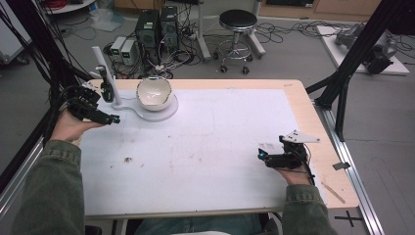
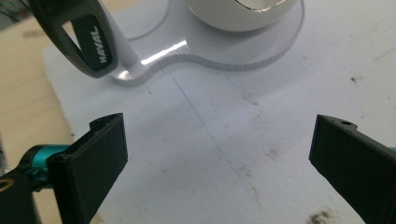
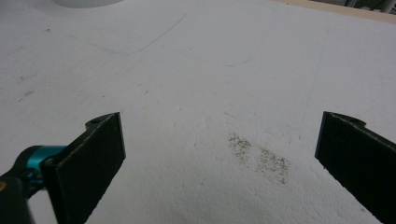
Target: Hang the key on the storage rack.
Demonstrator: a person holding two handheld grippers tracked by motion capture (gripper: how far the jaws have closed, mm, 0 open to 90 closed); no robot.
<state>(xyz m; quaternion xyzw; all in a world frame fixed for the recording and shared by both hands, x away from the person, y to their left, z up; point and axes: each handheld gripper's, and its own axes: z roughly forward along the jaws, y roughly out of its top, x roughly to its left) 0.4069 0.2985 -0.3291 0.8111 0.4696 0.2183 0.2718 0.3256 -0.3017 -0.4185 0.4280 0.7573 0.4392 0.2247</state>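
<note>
White bowl (image 1: 153, 93) on a glossy white stand (image 1: 164, 113), at 11 o'clock on the tabletop (image 1: 313, 127). Left gripper (image 1: 115, 119), jaws wide apart and empty, just beside the stand; right gripper (image 1: 261, 155), likewise open, at 4 o'clock. The bowl looks rigid, smooth, breakable: grip its rim.

Olive-green jacket sleeves (image 1: 51, 191) cover both forearms. Each black handheld gripper (image 1: 90, 108) has flat black fingers (image 2: 91, 161) on teal fittings; the right gripper (image 1: 283, 157) carries a grey three-cornered plate (image 1: 299, 137).
</note>
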